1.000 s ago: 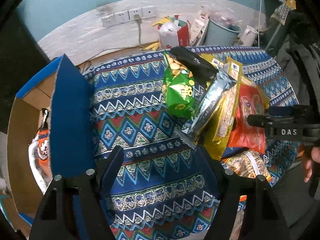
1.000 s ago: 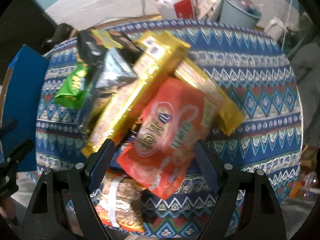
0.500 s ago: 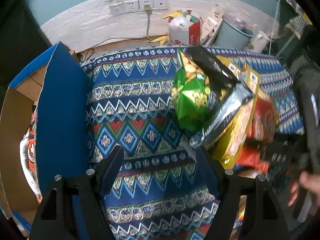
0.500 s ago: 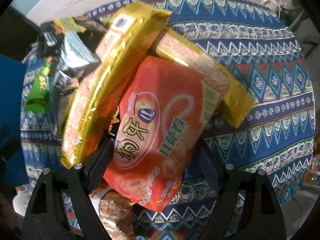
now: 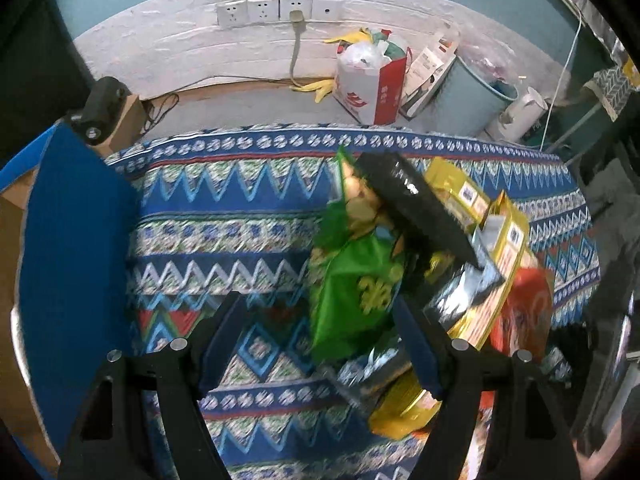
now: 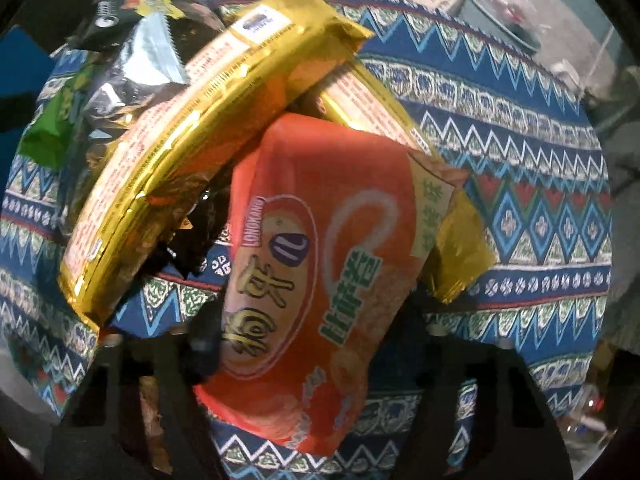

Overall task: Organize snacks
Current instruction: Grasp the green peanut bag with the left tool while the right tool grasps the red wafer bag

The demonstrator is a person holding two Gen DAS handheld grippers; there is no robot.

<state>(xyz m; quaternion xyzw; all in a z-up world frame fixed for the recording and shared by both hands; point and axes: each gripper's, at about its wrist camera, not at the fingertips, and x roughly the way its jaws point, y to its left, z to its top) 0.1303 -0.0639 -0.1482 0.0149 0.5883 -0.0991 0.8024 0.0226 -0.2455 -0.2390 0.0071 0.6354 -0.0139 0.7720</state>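
Orange-red foil snack packet [image 6: 320, 280] lies lengthwise between right claw [image 6: 304, 344] jaws, closing across its narrow width; left claw [image 5: 320, 344] wide, empty, farther off above patterned bench [image 5: 240, 240].

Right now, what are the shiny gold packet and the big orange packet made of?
The gold packet looks like metallic foil film: mirror-bright glints, crimped end seams. The orange packet looks like glossy printed plastic film: smooth sheen, soft wrinkles. Neither can be told for sure from looks alone.
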